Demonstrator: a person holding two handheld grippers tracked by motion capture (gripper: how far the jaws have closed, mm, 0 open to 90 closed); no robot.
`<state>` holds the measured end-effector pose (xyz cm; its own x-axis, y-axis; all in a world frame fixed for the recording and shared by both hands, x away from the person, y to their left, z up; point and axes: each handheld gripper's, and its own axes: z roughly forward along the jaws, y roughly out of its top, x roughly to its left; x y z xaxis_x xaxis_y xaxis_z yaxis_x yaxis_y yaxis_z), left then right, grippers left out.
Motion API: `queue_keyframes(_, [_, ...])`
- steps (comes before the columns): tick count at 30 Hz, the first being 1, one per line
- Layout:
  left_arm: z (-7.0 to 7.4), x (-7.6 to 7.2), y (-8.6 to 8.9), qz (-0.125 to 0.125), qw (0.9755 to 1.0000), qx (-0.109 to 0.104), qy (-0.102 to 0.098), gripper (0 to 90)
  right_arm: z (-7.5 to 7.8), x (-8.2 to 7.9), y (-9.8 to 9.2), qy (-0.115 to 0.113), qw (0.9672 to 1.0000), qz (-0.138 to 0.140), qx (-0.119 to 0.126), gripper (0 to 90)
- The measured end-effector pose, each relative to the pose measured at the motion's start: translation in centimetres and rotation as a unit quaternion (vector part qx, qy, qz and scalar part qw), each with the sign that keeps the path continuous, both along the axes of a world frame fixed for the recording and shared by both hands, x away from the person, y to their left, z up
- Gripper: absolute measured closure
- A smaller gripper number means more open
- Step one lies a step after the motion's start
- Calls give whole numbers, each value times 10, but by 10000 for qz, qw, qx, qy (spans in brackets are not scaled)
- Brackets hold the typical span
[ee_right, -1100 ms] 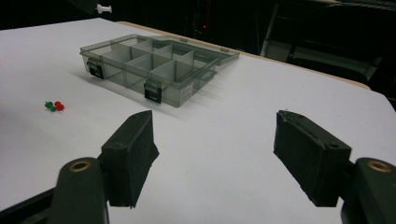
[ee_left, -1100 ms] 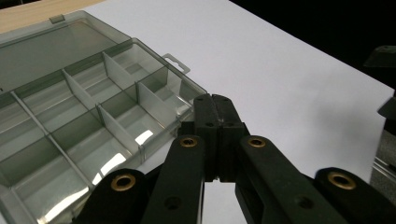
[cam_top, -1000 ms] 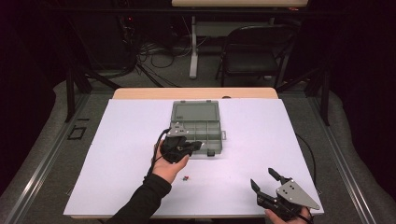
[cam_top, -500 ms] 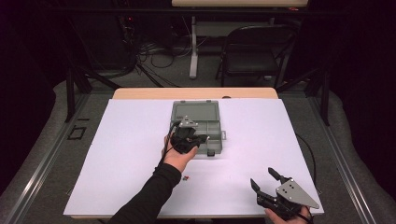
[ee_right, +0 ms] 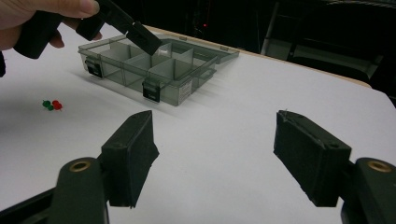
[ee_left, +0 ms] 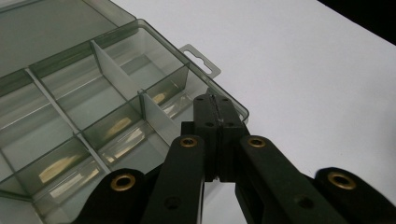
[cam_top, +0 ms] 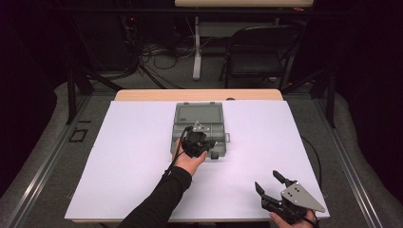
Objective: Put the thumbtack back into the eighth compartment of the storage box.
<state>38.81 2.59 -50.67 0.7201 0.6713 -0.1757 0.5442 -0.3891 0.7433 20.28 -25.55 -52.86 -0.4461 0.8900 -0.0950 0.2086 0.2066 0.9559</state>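
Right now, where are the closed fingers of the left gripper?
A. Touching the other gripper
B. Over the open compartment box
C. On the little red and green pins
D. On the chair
B: the left gripper has its fingers pressed together and hangs over a corner compartment of the clear compartment box; from the right gripper view, the red and green push pins lie apart on the white table cover.

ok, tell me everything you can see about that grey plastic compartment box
The translucent grey plastic compartment box lies flat on the white table sheet with its lid open and folded back flat behind it. Thin dividers split it into compartments, which look empty. Two dark latches sit on its front wall and a hang tab on one side. The shut left tongs hover above a corner compartment.
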Motion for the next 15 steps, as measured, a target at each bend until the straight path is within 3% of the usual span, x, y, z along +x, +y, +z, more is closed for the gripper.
queue_keyframes(15, [-10,2,-7,-19,9999,92,79,900,0,0,-1,-30,10000,10,17,284])
